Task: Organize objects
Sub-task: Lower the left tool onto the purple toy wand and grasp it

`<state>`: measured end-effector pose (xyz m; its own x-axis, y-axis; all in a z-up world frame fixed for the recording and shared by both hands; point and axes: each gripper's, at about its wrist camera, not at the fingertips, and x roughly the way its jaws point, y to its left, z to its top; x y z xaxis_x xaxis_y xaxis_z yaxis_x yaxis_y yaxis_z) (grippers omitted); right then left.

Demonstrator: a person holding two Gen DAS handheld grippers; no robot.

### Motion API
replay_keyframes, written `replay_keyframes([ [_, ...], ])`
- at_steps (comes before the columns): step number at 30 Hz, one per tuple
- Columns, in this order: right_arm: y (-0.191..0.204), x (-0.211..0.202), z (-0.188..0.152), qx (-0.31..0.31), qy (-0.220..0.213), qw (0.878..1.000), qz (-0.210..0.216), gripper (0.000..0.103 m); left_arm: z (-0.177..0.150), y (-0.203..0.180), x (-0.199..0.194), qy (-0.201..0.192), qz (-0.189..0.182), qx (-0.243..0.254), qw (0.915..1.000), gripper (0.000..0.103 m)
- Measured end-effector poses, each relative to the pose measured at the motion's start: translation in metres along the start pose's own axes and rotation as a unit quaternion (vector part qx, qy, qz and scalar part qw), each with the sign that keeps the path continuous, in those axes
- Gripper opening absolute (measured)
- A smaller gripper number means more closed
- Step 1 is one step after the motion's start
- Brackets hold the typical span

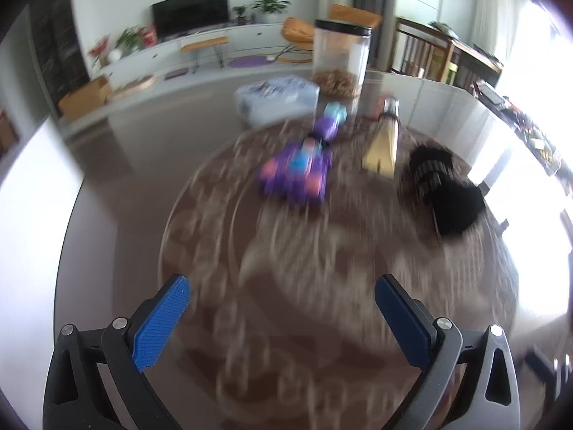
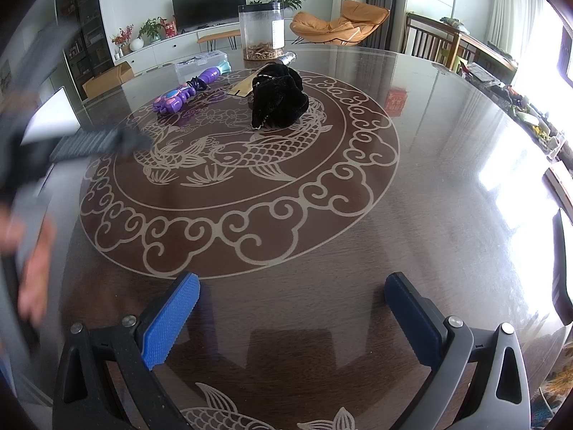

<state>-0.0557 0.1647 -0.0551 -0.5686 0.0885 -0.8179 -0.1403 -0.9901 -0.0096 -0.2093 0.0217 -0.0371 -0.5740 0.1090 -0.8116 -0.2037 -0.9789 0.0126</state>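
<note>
Two grippers are under my control, and both hang over the round table with nothing between their blue pads. My left gripper has its jaws spread wide; its view is smeared by motion blur. My right gripper is likewise wide apart above the carp pattern in the tabletop. Farther out, near the middle of the table, a purple toy wand lies flat. Just beside it sits a tan card, and next to that a crumpled black cloth pouch. Behind them stand a clear plastic box and a tall clear jar with a black lid.
</note>
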Motion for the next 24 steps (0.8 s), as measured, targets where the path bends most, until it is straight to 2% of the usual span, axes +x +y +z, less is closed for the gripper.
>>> replay_keyframes([
  [5, -0.001, 0.000, -0.001, 0.000, 0.000, 1.000, 0.000, 0.103, 0.060, -0.009, 0.037, 0.006, -0.004, 0.021, 0.9998, 0.103],
  [8, -0.001, -0.001, -0.001, 0.000, 0.000, 1.000, 0.000, 0.103, 0.083, -0.013, 0.060, 0.016, 0.015, 0.035, 0.9992, 0.103],
  [10, -0.001, -0.001, -0.001, 0.000, 0.000, 1.000, 0.000, 0.103, 0.092, -0.013, 0.075, 0.025, 0.023, 0.037, 0.9987, 0.103],
  [16, -0.001, -0.001, -0.001, 0.000, 0.000, 1.000, 0.000, 0.103, 0.098, -0.002, 0.093, 0.037, -0.010, 0.004, 0.9992, 0.103],
  [17, -0.001, -0.001, -0.001, 0.000, 0.000, 1.000, 0.000, 0.103, 0.097, 0.000, 0.091, 0.030, -0.005, -0.001, 0.9995, 0.100],
  [18, -0.001, -0.001, -0.001, 0.000, 0.000, 1.000, 0.000, 0.103, 0.094, 0.001, 0.087, 0.018, 0.000, -0.006, 0.9998, 0.089],
  [19, -0.001, -0.001, -0.001, 0.000, 0.000, 1.000, 0.000, 0.103, 0.091, 0.003, 0.082, 0.005, 0.003, -0.008, 1.0000, 0.082],
  [21, -0.001, -0.001, -0.001, 0.000, 0.000, 1.000, 0.000, 0.103, 0.085, 0.003, 0.074, -0.008, 0.005, -0.008, 0.9999, 0.044],
  [22, 0.000, -0.001, -0.001, 0.000, 0.000, 1.000, 0.000, 0.103, 0.082, 0.003, 0.071, -0.008, 0.006, -0.009, 0.9999, 0.039],
  [24, -0.001, -0.001, -0.001, 0.000, 0.000, 1.000, 0.000, 0.103, 0.073, 0.005, 0.064, -0.003, 0.016, -0.014, 0.9998, 0.039],
])
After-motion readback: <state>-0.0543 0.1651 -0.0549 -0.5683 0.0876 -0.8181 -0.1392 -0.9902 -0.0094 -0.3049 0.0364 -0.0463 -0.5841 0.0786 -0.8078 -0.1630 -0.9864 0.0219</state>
